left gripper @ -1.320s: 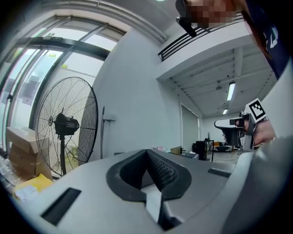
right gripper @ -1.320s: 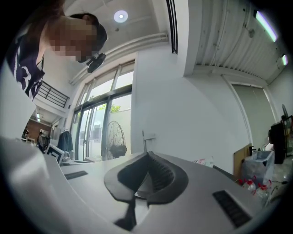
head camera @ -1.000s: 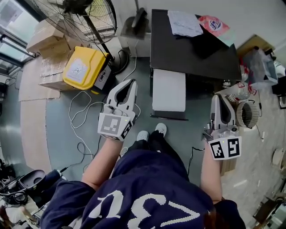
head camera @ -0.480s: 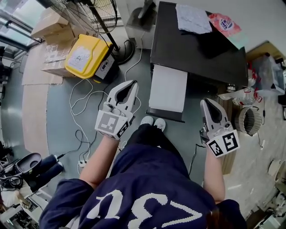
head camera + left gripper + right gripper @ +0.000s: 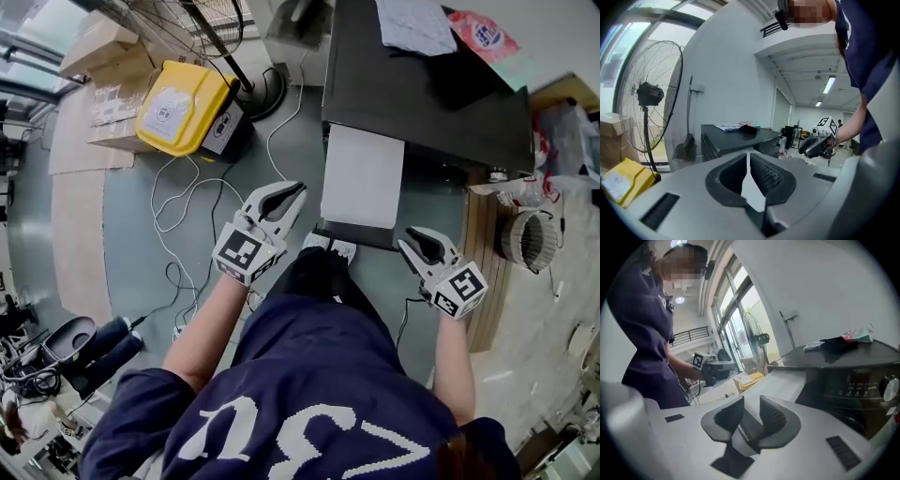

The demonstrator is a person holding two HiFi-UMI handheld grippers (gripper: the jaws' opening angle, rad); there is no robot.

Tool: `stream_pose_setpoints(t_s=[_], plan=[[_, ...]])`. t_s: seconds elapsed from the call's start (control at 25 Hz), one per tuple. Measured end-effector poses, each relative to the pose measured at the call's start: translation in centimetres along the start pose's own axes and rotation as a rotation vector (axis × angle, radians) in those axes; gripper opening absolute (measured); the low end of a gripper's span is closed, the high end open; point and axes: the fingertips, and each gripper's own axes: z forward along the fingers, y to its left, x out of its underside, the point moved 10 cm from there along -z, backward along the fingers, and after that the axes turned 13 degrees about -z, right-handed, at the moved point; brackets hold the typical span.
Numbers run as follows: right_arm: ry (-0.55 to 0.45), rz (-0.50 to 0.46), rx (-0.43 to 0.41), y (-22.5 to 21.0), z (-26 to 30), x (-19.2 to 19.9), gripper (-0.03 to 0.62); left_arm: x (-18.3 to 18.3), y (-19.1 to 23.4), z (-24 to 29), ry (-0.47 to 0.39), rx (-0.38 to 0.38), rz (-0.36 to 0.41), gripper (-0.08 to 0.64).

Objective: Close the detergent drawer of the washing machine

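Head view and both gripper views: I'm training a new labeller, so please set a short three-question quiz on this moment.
1. True or false: the left gripper has its jaws together with nothing between them.
2. What sits on the floor beside the fan's base? A) a yellow case B) a red bucket C) a blue chair
3. Name one thing lying on top of the washing machine.

Key: 1 true; 2 A; 3 the pale cloth (or the red-printed packet).
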Motion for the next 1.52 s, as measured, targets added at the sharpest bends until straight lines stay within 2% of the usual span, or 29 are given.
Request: stream_pose_setpoints(t_s=[0.16, 0.24, 0.32, 0.44, 0.56, 0.68, 0.88, 1.0, 1.12, 1.52], plan=[[0.057, -0.001, -0.055, 0.5, 0.4, 2.2, 0.15, 2.6, 0.0, 0.6, 0.099, 0.132, 0.043, 0.021], [0.081, -0.005, -0.083, 0.6, 0.6, 3.0, 0.177, 3.9, 0.0, 0.9, 0.148, 0.188, 0.053, 0.056], [0.099, -0.014, -0.11, 0.6, 0.7, 3.7, 0.19, 5.1, 0.0, 1.1, 0.185, 0.233, 0.031, 0.103], [0.144, -0.04, -0.138, 0.8, 1.0, 4.2, 0.187, 6.5, 0.3, 1.0, 0.238, 0.287, -0.016, 0.123], [0.165, -0.029, -0.142, 0.7, 1.4, 5.1, 0.155, 7.5, 0.3, 1.0, 0.285, 0.338, -0.036, 0.141], [0.162, -0.023, -0.151, 0.8, 1.7, 5.3, 0.129, 8.4, 0.3, 1.0, 0.308, 0.389, -0.09, 0.17], [0.211, -0.088, -0.156, 1.3, 2.4, 5.0, 0.111, 9.7, 0.5, 1.7, 0.339, 0.396, -0.098, 0.178], [0.226, -0.107, -0.156, 1.2, 2.6, 4.9, 0.094, 10.1, 0.5, 1.8, 0.327, 0.415, -0.118, 0.167], [0.222, -0.1, -0.164, 1.1, 2.6, 5.0, 0.092, 10.3, 0.1, 1.7, 0.322, 0.433, -0.117, 0.114], [0.196, -0.085, -0.165, 1.4, 2.2, 3.9, 0.087, 9.1, -0.1, 1.2, 0.342, 0.439, -0.102, 0.101]])
